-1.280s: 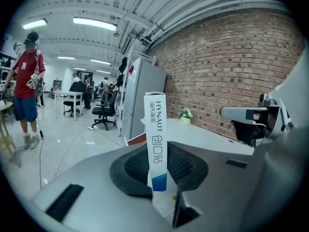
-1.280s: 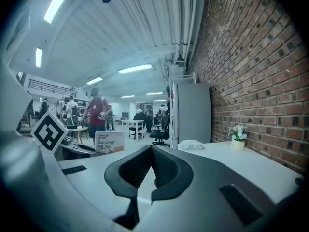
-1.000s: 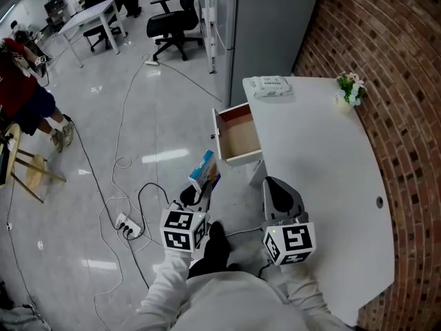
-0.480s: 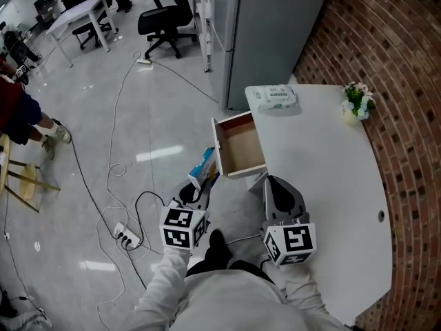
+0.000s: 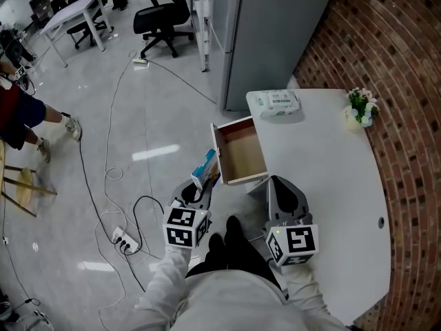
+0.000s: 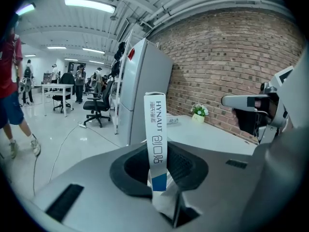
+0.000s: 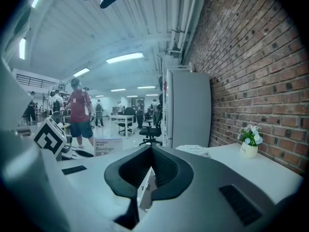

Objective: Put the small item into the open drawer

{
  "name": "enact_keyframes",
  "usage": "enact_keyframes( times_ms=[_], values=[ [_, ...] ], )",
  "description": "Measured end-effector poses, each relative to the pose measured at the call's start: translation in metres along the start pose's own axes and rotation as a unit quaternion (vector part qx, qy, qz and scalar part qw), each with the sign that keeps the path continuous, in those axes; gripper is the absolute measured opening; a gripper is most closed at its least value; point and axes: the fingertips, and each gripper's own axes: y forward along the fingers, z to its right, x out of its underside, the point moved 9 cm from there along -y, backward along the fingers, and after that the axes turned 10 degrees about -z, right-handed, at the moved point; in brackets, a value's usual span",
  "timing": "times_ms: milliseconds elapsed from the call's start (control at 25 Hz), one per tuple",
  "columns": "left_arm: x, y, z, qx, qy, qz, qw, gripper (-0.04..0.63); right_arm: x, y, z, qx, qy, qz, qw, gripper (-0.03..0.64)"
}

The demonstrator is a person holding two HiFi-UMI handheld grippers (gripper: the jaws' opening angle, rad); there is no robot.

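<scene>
A blue and white bandage box stands upright in my left gripper, which is shut on its lower end just left of the open drawer. In the left gripper view the box's narrow edge rises between the pads of this gripper. The wooden drawer is pulled out from the left edge of the white table and holds nothing. My right gripper hovers over the table edge just below the drawer, jaws together and nothing in them. In the right gripper view the drawer's white front shows past this gripper.
A pack of wipes and a small flower pot sit at the table's far end, against a grey cabinet and a brick wall. Cables and a power strip lie on the floor at left. A person walks at far left.
The drawer and table lie a little nearer to both grippers than before. The box stays held the same way. The person at far left has stepped along.
</scene>
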Motion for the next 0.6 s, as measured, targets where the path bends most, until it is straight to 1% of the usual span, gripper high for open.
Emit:
enact_keyframes(
  times_ms=[240,600],
  values=[
    [-0.013,0.039,-0.011,0.005,0.001,-0.017,0.9998,0.081,-0.012,0.031,0.017,0.004,-0.009,0.005,1.0,0.026],
    [-0.029,0.103,-0.02,0.015,0.014,-0.051,0.9985,0.081,-0.021,0.085,0.045,-0.017,-0.021,-0.005,1.0,0.026]
  ],
)
